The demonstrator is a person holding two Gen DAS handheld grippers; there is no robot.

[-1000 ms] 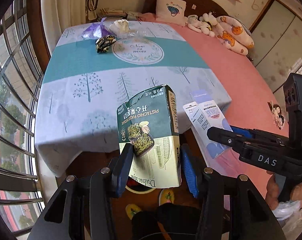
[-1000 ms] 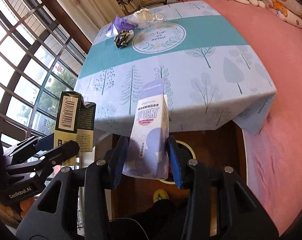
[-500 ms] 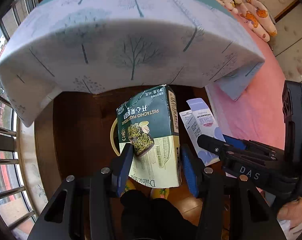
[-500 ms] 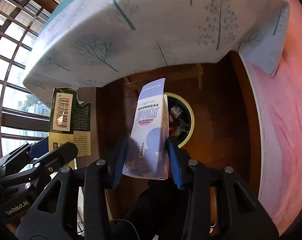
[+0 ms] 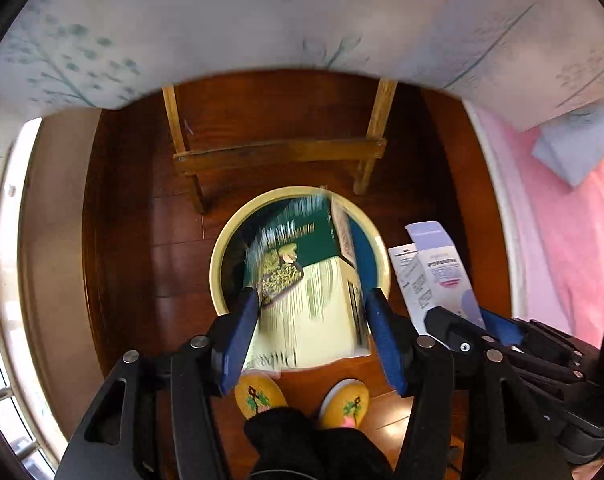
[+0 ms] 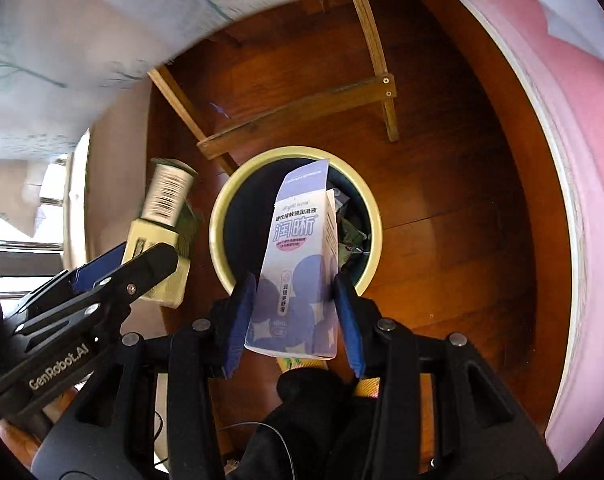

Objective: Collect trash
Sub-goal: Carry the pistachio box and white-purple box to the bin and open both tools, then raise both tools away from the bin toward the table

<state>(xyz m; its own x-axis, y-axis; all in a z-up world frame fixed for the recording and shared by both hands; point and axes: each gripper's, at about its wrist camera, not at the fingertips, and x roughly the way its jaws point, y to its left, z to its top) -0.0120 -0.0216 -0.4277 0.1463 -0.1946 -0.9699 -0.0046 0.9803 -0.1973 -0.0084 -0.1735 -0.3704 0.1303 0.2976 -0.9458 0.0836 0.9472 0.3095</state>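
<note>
The left hand-held gripper (image 5: 311,334) is spreading its jaws, so the blurred green and cream pistachio carton (image 5: 309,280) is slipping free and should be kept centred over the round cream-rimmed bin (image 5: 222,252) just beyond its fingers, while the right hand-held gripper (image 6: 296,314), clamping the tall white and lilac cardboard box (image 6: 298,264), is waiting to let go.

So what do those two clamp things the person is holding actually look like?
Both are matte black plastic frames with silver bolts, each ending in two fingers faced with blue pads. The left gripper has "GenRobot.AI" in white on its side. The person wears dark trousers and yellow embroidered slippers.
</note>
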